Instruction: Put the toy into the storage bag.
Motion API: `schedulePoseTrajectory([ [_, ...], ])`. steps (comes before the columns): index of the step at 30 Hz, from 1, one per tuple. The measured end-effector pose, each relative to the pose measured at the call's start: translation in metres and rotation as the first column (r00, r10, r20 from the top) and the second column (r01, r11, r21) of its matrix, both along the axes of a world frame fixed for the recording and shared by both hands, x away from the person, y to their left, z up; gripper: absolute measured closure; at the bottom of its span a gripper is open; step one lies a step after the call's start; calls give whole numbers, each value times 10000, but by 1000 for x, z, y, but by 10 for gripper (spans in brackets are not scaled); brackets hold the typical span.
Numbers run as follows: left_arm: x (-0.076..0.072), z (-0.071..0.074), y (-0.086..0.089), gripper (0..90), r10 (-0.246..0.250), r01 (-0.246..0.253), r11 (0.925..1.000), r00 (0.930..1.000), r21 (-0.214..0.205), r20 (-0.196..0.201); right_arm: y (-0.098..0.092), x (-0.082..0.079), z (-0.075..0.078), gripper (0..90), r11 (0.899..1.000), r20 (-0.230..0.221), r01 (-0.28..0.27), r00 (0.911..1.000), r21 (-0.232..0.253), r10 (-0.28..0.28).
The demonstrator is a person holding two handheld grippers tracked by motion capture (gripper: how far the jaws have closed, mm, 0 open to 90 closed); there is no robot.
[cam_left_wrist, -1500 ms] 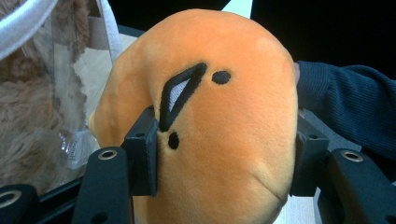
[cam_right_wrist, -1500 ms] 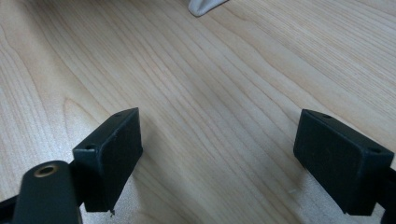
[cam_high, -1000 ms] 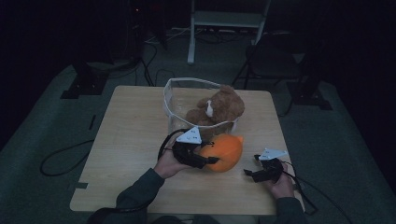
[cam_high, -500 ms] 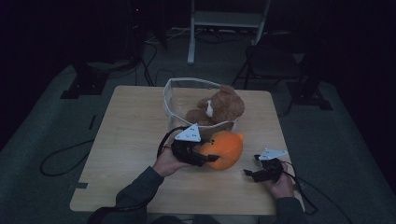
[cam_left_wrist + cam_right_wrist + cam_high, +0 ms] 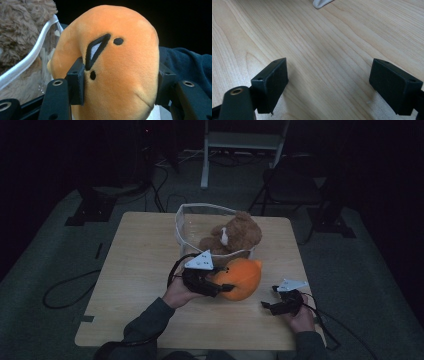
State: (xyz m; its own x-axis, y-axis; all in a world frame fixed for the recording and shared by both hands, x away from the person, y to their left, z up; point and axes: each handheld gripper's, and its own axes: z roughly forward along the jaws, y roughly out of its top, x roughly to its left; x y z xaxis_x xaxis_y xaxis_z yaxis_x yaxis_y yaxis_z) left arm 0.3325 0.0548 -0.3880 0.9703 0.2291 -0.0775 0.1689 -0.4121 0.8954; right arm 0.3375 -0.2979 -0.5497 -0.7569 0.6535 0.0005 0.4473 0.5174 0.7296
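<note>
Dim room, wooden table, grey floor

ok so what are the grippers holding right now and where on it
The left gripper clamps the orange plush toy across its body, a jaw on each side. The right gripper holds nothing, open over the table.

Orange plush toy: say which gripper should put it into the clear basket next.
Left. The left gripper is already clamped on the orange plush toy, right beside the clear basket holding the teddy bear. The right gripper is open and empty over the wooden table.
</note>
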Motion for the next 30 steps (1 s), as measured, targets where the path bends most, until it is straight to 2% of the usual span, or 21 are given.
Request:
schedulePoseTrajectory([
  [22,3,14,6,419,-29,27,9995,10000,-309,-63,0,0,0,146,10000,-1,2,10000,-3,-2],
  [30,2,19,6,419,-32,33,9996,10000,-279,32,0,0,0,146,10000,1,4,10000,-5,-4],
])
